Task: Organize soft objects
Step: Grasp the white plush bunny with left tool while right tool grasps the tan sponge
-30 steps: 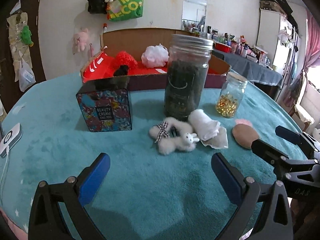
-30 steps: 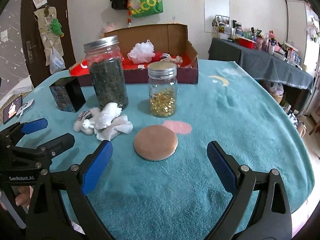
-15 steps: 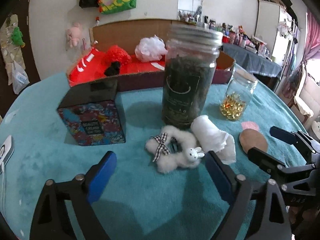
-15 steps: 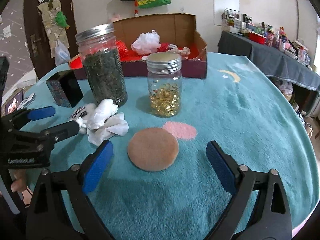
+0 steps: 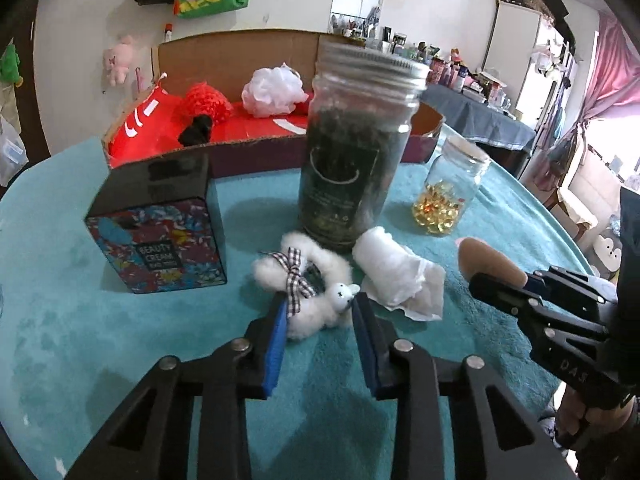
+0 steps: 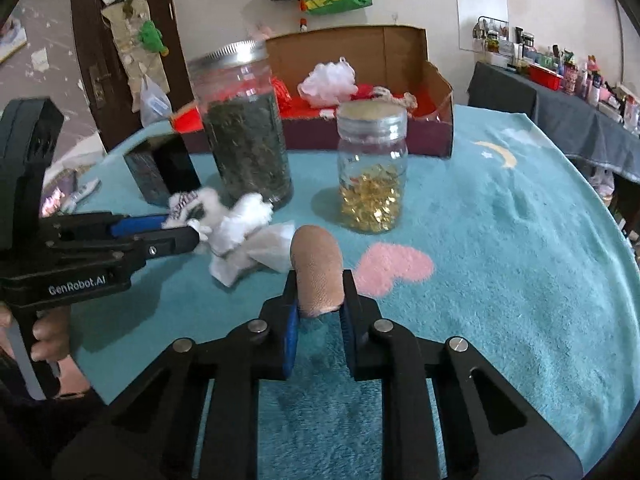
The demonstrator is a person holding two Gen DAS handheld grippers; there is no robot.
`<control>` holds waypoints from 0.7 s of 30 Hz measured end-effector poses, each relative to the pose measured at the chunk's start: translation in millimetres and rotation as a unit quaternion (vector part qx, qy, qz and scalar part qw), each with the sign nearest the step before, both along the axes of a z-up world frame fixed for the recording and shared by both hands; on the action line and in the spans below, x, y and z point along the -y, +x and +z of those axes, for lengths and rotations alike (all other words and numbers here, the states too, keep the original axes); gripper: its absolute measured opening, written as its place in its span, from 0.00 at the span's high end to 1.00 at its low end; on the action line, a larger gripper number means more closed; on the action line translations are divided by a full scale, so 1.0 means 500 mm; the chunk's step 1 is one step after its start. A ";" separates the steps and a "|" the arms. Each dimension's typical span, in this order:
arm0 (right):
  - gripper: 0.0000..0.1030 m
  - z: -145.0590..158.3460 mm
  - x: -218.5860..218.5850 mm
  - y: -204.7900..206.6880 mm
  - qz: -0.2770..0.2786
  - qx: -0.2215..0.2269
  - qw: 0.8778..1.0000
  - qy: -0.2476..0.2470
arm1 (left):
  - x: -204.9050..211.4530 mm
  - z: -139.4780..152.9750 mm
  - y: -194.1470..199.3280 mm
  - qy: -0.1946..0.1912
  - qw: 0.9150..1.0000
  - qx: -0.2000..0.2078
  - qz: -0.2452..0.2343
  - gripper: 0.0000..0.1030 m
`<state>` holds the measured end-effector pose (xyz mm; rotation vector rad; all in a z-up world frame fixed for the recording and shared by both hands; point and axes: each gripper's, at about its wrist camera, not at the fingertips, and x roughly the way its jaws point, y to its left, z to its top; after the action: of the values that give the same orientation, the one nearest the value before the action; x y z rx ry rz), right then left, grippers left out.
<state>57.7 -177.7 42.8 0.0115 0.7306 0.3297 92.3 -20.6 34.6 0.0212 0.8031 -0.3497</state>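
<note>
My left gripper [image 5: 319,312] is shut on a fluffy white scrunchie with a checked bow and a small bunny [image 5: 316,280], which rests on the teal cloth. It also shows in the right wrist view [image 6: 188,210]. My right gripper [image 6: 318,300] is shut on a tan round sponge pad [image 6: 316,268], squeezed and bent up between the pads; it shows in the left wrist view [image 5: 490,260]. A rolled white cloth [image 5: 394,272] lies between them. An open cardboard box [image 5: 256,40] at the back holds a white mesh puff [image 5: 274,92] and a red knitted item [image 5: 206,102].
A tall jar of dark leaves [image 5: 356,156] stands right behind the scrunchie. A small jar of yellow capsules [image 6: 370,176] stands to its right. A black Beauty Cream tin [image 5: 160,228] stands at the left. The round table's edge [image 6: 600,208] curves at the right.
Both grippers moved forward and closed: the left onto the fluffy scrunchie, the right onto the tan pad, which now bends upward between its pads.
</note>
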 end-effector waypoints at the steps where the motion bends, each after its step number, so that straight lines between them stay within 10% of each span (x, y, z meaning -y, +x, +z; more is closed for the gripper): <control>1: 0.84 0.006 -0.004 -0.003 0.001 0.004 1.000 -0.003 | -0.002 0.004 -0.002 0.001 1.000 0.002 0.001 0.67; 21: 0.84 0.034 -0.025 -0.013 0.009 0.015 1.000 -0.001 | -0.051 0.035 -0.034 -0.021 1.000 0.012 0.007 0.67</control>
<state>51.3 -165.2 59.9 -0.0015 0.7023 0.3453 75.3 4.9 52.1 -0.0186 0.7725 -0.3530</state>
